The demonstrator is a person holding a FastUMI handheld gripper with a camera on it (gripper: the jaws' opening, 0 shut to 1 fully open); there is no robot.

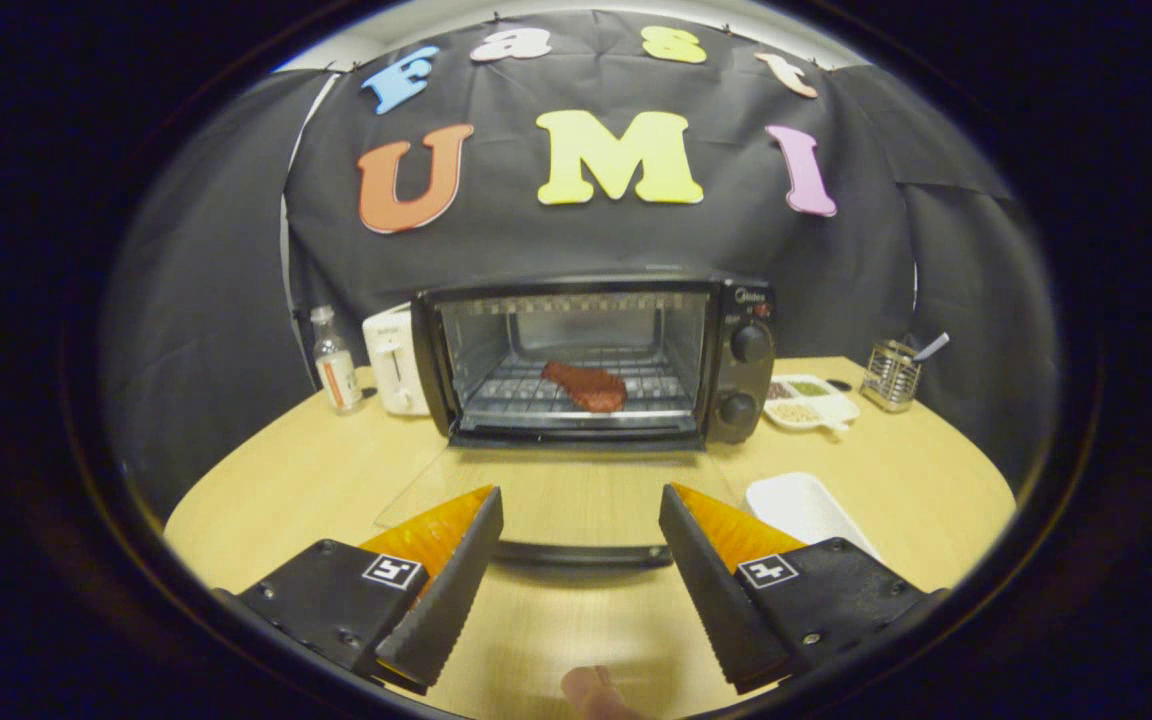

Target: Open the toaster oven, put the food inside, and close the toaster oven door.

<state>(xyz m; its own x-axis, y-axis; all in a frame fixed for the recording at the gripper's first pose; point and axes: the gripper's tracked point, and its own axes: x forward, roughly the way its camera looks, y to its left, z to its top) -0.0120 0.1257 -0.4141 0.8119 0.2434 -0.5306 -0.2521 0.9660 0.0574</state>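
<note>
Spread wide and holding nothing, the gripper point(581, 560) frames the lowered door's handle point(581, 553), its long axis lying crosswise between the fingers, with the meat point(584, 386) on the oven point(596, 360) rack straight beyond.

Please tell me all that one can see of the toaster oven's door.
The toaster oven door is clear glass with a dark handle bar along its free edge. It lies fully open, folded down flat over the wooden table, hinged at the oven's front. The handle sits between the fingers of the open hand-held gripper, which holds nothing.
</note>
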